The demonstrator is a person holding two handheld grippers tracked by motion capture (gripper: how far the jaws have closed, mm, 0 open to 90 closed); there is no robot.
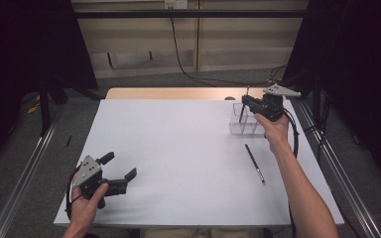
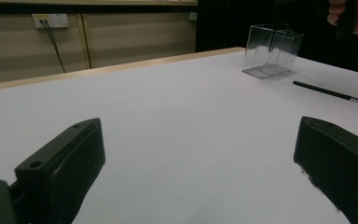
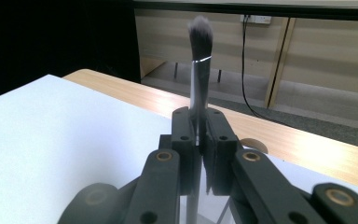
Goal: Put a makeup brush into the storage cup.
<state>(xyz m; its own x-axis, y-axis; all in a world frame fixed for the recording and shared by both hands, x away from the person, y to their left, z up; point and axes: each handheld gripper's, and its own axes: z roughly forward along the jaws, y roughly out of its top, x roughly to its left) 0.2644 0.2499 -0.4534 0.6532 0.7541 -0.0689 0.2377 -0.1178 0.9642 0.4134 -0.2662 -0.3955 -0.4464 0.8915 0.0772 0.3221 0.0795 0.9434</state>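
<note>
Gripping a makeup brush (image 3: 199, 70) between its closed jaws, my right gripper (image 1: 250, 102) sits over the clear organiser (image 1: 244, 123) at the far right of the white table (image 1: 178, 153). In the right gripper view the brush stands upright, bristle tip up, with its handle running down between the two pads and on below them. In the high view the lower end of the handle seems to reach into one of the organiser's compartments, though the clear walls make it hard to tell which one, or whether the handle touches the bottom.

My left gripper (image 1: 120, 169) rests at the near left corner of the table with its jaws spread wide and nothing between them. In the left gripper view both jaws frame bare table surface.

A second brush (image 1: 255, 164), dark-handled with a metal band, lies flat on the table just in front of the organiser, near my right forearm and well apart from the left gripper. The left gripper view shows it lying to the right of the organiser (image 2: 271, 50), not touching it.
</note>
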